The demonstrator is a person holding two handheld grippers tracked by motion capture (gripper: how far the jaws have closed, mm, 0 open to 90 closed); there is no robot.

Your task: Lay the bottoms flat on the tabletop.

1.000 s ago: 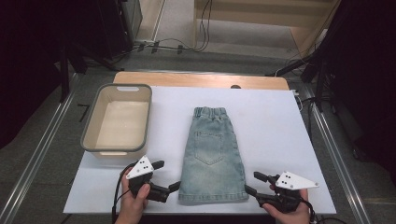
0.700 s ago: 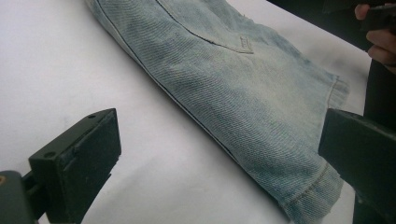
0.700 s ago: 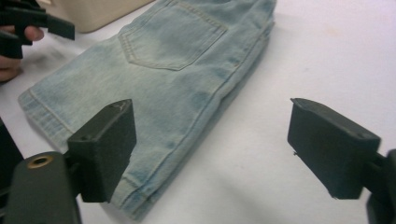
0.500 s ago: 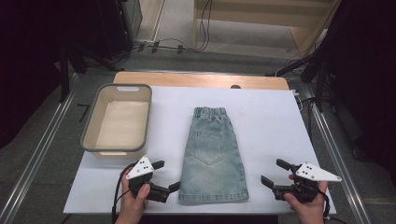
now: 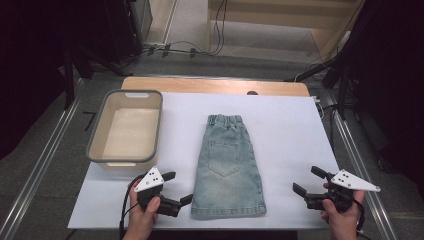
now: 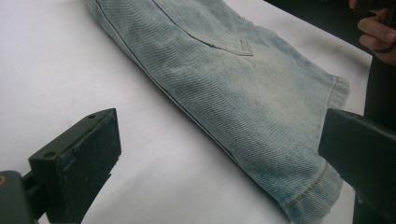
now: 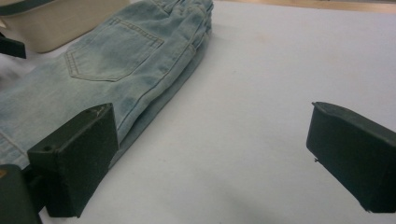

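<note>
Denim shorts [image 5: 229, 167] between parted grippers

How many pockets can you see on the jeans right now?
1. A single back pocket sits on the left half of the folded jeans, below the waistband. The jeans are folded, so other pockets may be hidden underneath.

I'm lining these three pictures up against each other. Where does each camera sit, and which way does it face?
High view: above the person's side, facing forward and down on the table; both hands, left claw and right claw enter at the bottom.
Left gripper view: rides the left claw, low over the table, facing the shorts' hem; its own open jaws and fingers of the other hand show.
Right gripper view: rides the right claw, facing the shorts' side; its open jaws show.
Shared: all show the folded denim shorts.
</note>
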